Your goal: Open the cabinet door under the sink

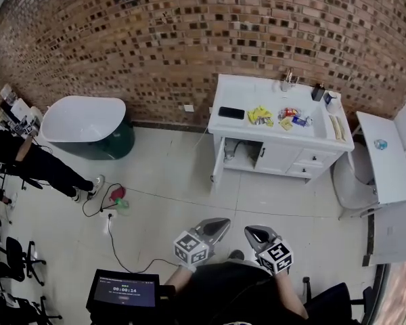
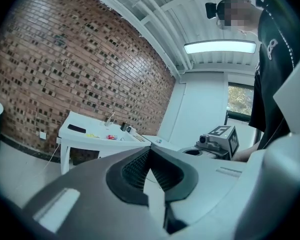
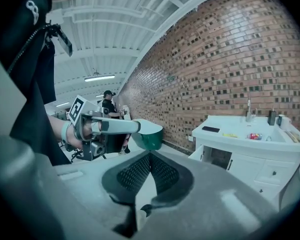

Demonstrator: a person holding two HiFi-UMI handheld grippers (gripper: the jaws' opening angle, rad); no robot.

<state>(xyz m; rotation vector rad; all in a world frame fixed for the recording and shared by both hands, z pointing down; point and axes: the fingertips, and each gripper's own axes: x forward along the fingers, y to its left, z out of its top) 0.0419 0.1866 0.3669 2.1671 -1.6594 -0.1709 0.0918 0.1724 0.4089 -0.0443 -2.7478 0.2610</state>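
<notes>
Stands well back from the sink cabinet (image 1: 287,160) against the brick wall (image 1: 189,46), left gripper (image 1: 223,223) and right gripper (image 1: 250,231) side by side, both claws closed on nothing, the cabinet door (image 1: 218,170) at its left front corner seemingly swung open.

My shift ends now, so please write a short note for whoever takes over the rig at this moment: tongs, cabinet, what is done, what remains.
Left tongs: shut, empty, held near the body.
Right tongs: shut, empty, beside the left.
Sink cabinet: across the floor at the brick wall, far from both tongs.
Done: its left door stands open, pipes visible inside.
To do: the door beside it is shut; if wanted too, walk over and pull its handle.
</notes>
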